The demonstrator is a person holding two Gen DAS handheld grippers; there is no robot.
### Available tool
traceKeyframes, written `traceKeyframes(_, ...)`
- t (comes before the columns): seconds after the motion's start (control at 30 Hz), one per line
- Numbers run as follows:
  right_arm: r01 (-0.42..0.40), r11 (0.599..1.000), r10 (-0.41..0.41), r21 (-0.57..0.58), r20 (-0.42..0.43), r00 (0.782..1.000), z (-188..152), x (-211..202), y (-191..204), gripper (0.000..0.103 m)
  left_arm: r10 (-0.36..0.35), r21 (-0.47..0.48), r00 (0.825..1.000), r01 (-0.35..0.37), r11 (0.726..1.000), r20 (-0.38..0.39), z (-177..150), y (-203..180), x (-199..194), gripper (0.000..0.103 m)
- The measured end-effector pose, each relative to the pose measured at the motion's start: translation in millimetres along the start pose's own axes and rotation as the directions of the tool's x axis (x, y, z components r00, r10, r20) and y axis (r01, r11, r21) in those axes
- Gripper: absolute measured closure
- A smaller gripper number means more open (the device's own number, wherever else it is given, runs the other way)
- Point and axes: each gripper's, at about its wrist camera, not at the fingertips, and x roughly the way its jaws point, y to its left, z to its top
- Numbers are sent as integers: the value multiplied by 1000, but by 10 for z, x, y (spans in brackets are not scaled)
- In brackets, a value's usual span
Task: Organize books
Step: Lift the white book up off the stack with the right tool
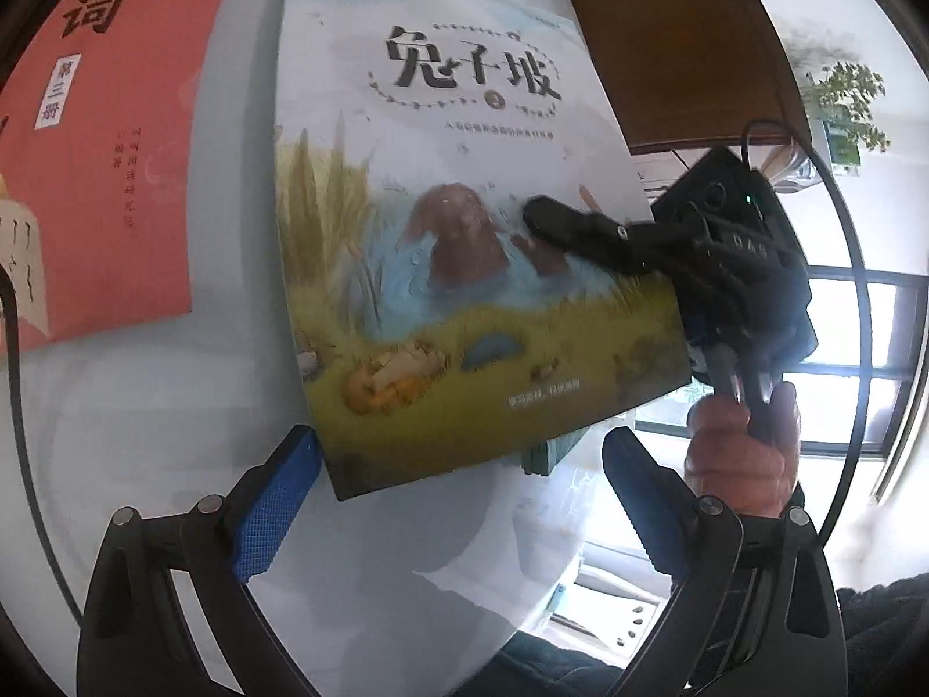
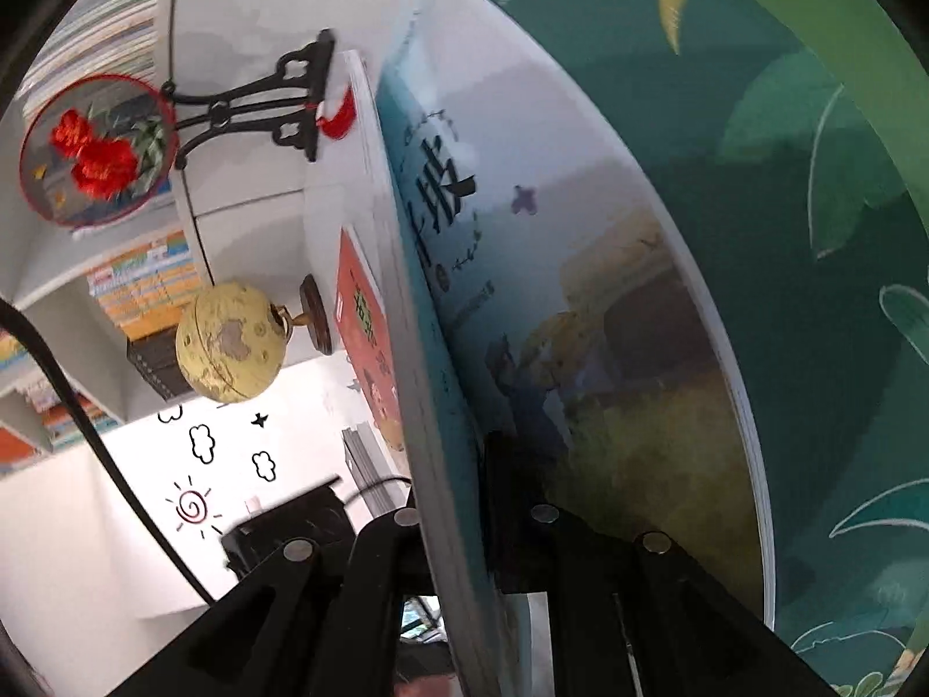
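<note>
Right hand-held gripper [image 1: 537,215]: jaws clamped on the right edge of the rabbit picture book [image 1: 453,221], which fills the centre of the left wrist frame, tilted above the white counter [image 1: 145,406]. Left hand-held gripper [image 1: 458,499]: blue pads [image 1: 273,517] wide apart at lower frame, the book's lower corner just above and between them, not gripped. A red book [image 1: 110,174] lies flat on the counter, upper left. A hand [image 1: 740,453] holds the right tool at right.
</note>
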Motion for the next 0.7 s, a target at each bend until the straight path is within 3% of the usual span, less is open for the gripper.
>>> traceKeyframes(0.1,9,1000,-9,22,-13,1000,16,5,17,96,-10,11,1000,10,1000,11,-61,-45,61,6)
traceKeyframes(0.2,-10,999,11,50,-15,1000,49,-26,-15,95,-74,-18,996,75,997,44,-152,53,-40,6)
traceKeyframes(0.3,-16,999,17,39,-20,1000,71,-48,-23,95,-154,-27,982,158,987,105,-230,165,-163,6)
traceKeyframes(0.4,28,999,-29,-41,-16,999,69,-68,66,95,-251,28,956,249,968,152,-240,43,-263,6)
traceKeyframes(0.5,72,984,-76,-161,-17,997,39,-65,177,93,-242,92,958,230,969,156,-146,-96,-258,6)
traceKeyframes(0.6,141,953,-145,-268,3,989,-39,-4,319,92,-198,89,968,186,978,152,-53,-152,-100,6)
traceKeyframes(0.67,204,912,-206,-357,33,978,-120,36,457,92,-182,104,970,166,981,164,-43,-161,-94,4)
traceKeyframes(0.7,250,868,-247,-428,65,967,-197,62,573,92,-168,124,970,148,981,173,-57,-191,-120,4)
